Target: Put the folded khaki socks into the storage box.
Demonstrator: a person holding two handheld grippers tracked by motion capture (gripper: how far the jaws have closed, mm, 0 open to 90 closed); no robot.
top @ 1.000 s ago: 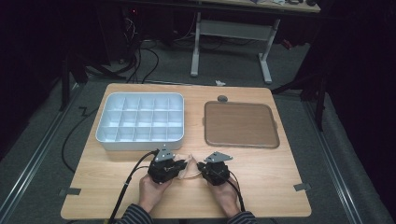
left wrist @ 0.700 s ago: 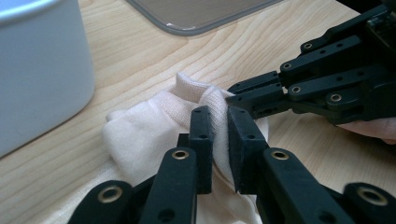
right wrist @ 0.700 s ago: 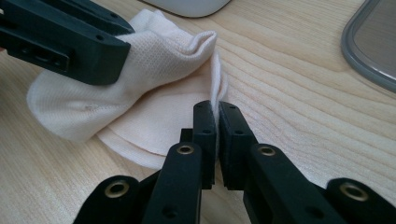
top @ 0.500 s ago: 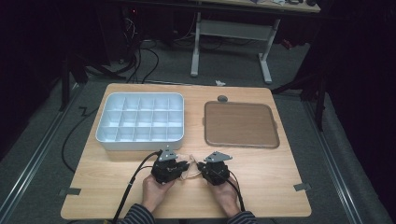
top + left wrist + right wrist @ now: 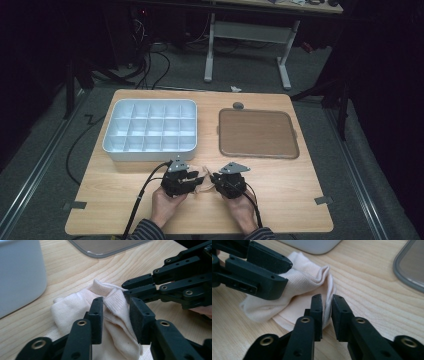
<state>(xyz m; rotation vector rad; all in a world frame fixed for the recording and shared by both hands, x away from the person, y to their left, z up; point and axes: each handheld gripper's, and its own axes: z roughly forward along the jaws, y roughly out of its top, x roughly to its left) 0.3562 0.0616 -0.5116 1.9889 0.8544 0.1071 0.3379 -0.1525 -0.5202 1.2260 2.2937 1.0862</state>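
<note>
Dark room, grey floor (image 5: 45,165) round a light wood desk (image 5: 295,200); beyond the claws, past the desk's far edge, a second table's white legs (image 5: 285,60), with cables (image 5: 150,60) on the floor left of them. Floor rails run along both sides of the desk.

Desk top: pale wood grain, bare where the claws work at its near edge. Grey tape tabs at the near corners.

White compartment tray (image 5: 151,131), a grid of cells, sits beyond the left claw, near it. Brown flat tray with a grey rim (image 5: 258,133) sits beyond the right claw, a bit further off. Small dark round thing (image 5: 238,105) just past the brown tray's far edge.

Left claw (image 5: 196,176) and right claw (image 5: 214,180) point at each other, tips close together, both low on the desk, a hand behind each. Cables trail back off the near edge.

Cream sock (image 5: 110,312), bunched, lies on the desk between the two claws, its ribbed cuff up.

Left claw (image 5: 116,320): jaws have just been opening, now spread, a fold of sock in the gap with daylight beside the pads. Right claw (image 5: 327,312): jaws have just been opening too, now a narrow gap, the edge of the sock (image 5: 307,290) standing in it; whether the pads press on it, cannot tell.
</note>
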